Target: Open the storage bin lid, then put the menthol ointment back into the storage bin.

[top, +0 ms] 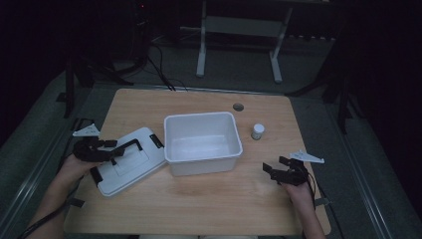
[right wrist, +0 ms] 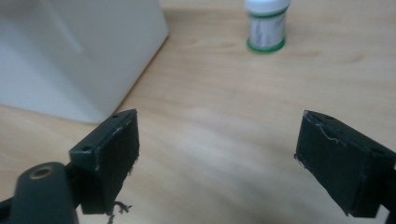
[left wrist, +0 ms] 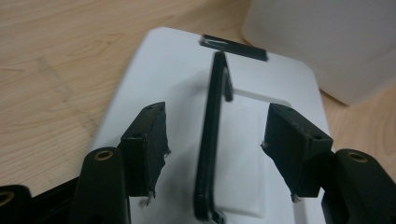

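A white lid lies flat on the wooden table, left of an open white bin. Its black handle stands raised between the jaws of my left gripper, which is open, with a gap on each side of the handle. In the high view the left gripper sits over the lid's near-left part. My right gripper is open to the right of the bin, with nothing between its fingers. In the right gripper view, the right gripper points toward a small white bottle with a green band.
The bottle stands upright just right of the bin. A round cable hole is in the table behind the bin. The bin's wall is close on the right gripper's left. Bare wood lies along the front edge.
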The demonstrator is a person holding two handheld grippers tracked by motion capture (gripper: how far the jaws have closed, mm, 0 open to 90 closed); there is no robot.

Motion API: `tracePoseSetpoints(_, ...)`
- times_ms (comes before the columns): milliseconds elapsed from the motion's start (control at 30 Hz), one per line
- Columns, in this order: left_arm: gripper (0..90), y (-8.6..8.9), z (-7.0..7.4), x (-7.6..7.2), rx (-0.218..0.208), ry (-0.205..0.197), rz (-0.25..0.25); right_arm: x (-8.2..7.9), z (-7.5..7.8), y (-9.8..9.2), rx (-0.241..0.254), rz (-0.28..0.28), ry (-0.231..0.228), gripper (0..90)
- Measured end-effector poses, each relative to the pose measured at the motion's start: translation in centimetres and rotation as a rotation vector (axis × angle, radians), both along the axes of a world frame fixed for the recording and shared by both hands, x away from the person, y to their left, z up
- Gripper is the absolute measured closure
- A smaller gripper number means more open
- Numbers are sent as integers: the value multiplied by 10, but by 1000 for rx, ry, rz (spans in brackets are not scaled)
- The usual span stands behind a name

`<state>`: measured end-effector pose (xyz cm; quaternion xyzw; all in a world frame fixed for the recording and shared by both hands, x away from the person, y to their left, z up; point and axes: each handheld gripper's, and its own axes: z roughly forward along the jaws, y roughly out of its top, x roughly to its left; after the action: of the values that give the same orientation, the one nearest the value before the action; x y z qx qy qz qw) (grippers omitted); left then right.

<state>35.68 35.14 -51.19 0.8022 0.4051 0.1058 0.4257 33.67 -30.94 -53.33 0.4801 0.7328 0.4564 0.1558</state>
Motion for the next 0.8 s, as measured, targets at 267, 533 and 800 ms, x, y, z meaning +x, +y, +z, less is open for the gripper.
tracePoseSetpoints(267,367,0,0,1,-5,-9,6,48,10,5,-51,17,-11,162)
tracePoseSetpoints(533,367,-4,-2,3,-9,13,-21,102,18,24,-120,10,-12,232)
tracePoseSetpoints(800,367,2,-4,3,-22,34,-17,138,12,36,-165,2,39,295)
